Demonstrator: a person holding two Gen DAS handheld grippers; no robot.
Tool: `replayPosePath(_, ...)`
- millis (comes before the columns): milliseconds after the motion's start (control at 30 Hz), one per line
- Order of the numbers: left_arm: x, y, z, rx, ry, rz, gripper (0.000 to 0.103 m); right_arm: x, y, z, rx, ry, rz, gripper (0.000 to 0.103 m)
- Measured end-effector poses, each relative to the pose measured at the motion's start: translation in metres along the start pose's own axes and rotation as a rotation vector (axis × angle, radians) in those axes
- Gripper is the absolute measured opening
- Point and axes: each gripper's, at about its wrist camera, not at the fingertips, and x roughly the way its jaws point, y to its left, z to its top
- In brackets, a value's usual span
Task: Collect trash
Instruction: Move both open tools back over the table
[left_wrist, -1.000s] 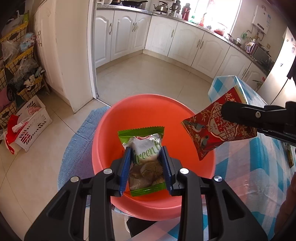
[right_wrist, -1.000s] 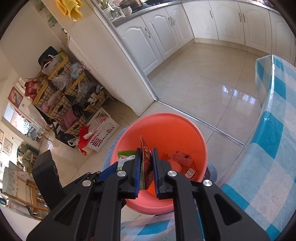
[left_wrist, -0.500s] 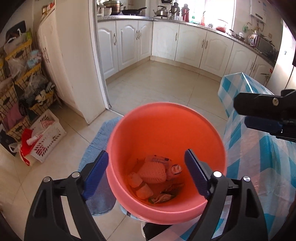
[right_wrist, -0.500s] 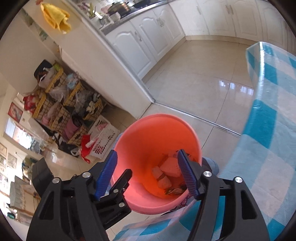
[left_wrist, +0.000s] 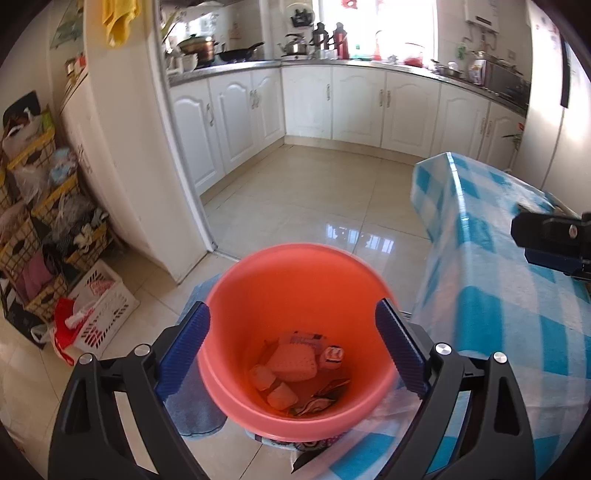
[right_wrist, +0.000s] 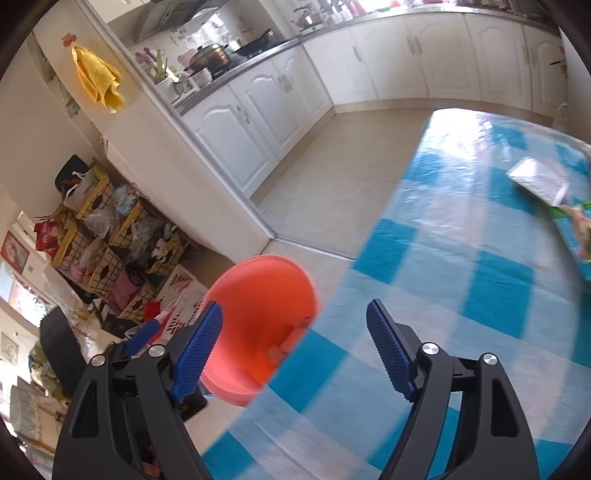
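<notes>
An orange bin (left_wrist: 295, 280) stands on the floor beside the table, with several wrappers (left_wrist: 295, 365) at its bottom. My left gripper (left_wrist: 291, 350) is open and empty above the bin. My right gripper (right_wrist: 295, 347) is open and empty over the table's edge, and it shows at the right of the left wrist view (left_wrist: 554, 240). The bin shows in the right wrist view (right_wrist: 258, 295) to the lower left. A clear wrapper (right_wrist: 539, 181) and a green packet (right_wrist: 580, 229) lie on the table at the far right.
The table has a blue and white checked cloth (right_wrist: 461, 295). A blue mat (left_wrist: 192, 410) lies under the bin. A white basket (left_wrist: 99, 310) and wire racks (left_wrist: 40, 229) of bags stand at the left. White kitchen cabinets (left_wrist: 351, 107) line the far wall.
Both grippers opened and dropped their packets, the green one and the red one, into the bin. Both have since pulled back, and the right gripper has swung right over the table.
</notes>
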Motion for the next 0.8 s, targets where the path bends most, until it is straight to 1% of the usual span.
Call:
replayPosePath(133, -0.013, -0.022, 0.006, 0.04, -0.019, -0.016, 0.092, -0.024, -0.018, -0.008, -0.006, -0.033, -0.046, 0.081)
replayPosePath(300, -0.026, -0.053, 0.011, 0.1, -0.037, -0.032, 0.093, -0.051, -0.046, -0.018, 0.019, -0.062, -0.077, 0.082)
replayPosePath(333, -0.029, -0.059, 0.011, 0.11, -0.039, -0.035, 0.094, -0.06, -0.054, -0.021, 0.027, -0.072, -0.084, 0.084)
replayPosePath(367, -0.03, -0.063, 0.011, 0.118, -0.041, -0.038, 0.094, -0.064, -0.059, -0.022, 0.031, -0.078, -0.089, 0.088)
replayPosePath(567, -0.043, -0.101, 0.013, 0.191, -0.05, -0.059, 0.094, -0.104, -0.095, -0.031, 0.061, -0.129, -0.127, 0.088)
replayPosePath(700, -0.051, -0.123, 0.016, 0.226, -0.051, -0.093, 0.094, -0.135, -0.127, -0.038, 0.108, -0.167, -0.161, 0.088)
replayPosePath(800, -0.053, -0.144, 0.022, 0.248, -0.049, -0.139, 0.095, -0.155, -0.154, -0.039, 0.148, -0.193, -0.196, 0.089)
